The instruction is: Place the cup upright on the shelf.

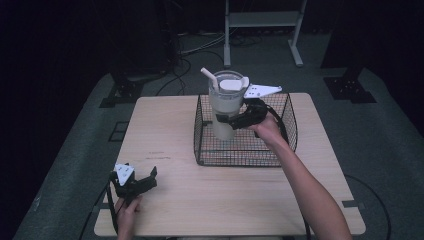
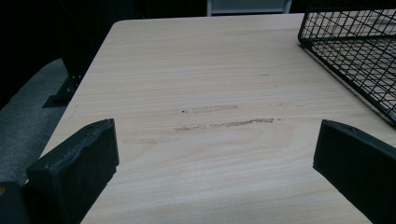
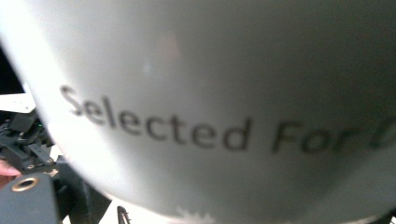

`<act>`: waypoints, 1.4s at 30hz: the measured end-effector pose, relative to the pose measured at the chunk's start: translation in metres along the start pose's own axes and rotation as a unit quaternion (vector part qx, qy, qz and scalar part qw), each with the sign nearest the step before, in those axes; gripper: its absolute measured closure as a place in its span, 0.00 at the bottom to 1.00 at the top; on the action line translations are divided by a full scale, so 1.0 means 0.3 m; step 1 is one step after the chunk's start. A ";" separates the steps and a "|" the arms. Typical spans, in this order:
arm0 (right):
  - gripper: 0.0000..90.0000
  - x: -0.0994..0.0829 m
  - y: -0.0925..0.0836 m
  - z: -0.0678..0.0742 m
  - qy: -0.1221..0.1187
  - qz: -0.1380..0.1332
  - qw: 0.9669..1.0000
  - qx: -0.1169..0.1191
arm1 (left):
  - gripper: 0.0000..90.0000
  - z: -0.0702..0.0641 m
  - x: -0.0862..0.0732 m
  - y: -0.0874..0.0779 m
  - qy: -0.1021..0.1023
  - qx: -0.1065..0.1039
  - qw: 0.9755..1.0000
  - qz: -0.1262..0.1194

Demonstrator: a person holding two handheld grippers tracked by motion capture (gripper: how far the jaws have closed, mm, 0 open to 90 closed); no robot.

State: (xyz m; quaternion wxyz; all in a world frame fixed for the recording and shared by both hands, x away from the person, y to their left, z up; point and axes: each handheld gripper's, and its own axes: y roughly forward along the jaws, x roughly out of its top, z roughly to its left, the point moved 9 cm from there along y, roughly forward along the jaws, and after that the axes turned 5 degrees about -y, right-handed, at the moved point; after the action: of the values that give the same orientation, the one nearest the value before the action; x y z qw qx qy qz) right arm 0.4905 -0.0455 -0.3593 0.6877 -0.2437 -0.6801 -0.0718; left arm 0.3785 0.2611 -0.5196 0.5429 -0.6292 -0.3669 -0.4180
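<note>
Tumbler (image 1: 226, 107) clamped in right gripper (image 1: 231, 121) jaws over basket (image 1: 245, 159), lettering in right gripper view, left gripper (image 1: 150, 176) jaws wide, empty.

One arm reaches far, one hand stays near

The right arm (image 1: 305, 185) stretches forward and to the left across the table, with the right hand (image 1: 267, 127) wrapped around the right gripper (image 1: 231, 120), whose jaws are closed on a cup. The grey three-cornered plate (image 1: 262, 90) sticks up on top of it. The left hand (image 1: 127, 209) sits low at the near left edge, holding the left gripper (image 1: 150, 176), which points forward and right. Its two black jaws stand wide apart with nothing between them.
</note>
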 end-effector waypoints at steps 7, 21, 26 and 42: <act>0.09 -0.042 0.040 -0.034 0.006 0.009 1.000 -0.004 | 0.00 0.000 0.000 0.000 0.000 0.000 1.000 0.000; 0.09 -0.152 0.121 -0.093 0.016 0.037 0.999 -0.005 | 0.00 0.000 0.000 0.000 0.002 0.001 1.000 0.000; 0.09 -0.180 0.137 -0.108 0.020 0.041 0.999 -0.005 | 0.00 0.001 0.001 0.000 0.001 0.001 1.000 0.000; 0.09 -0.252 0.183 -0.133 0.031 0.058 0.998 0.002 | 0.00 0.002 0.002 -0.001 -0.001 0.000 1.000 -0.002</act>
State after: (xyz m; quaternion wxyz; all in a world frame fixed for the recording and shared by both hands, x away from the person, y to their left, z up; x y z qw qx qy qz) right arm 0.5450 -0.0325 -0.4438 0.7121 -0.2788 -0.6432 -0.0385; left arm 0.3785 0.2618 -0.5191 0.5417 -0.6285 -0.3689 -0.4188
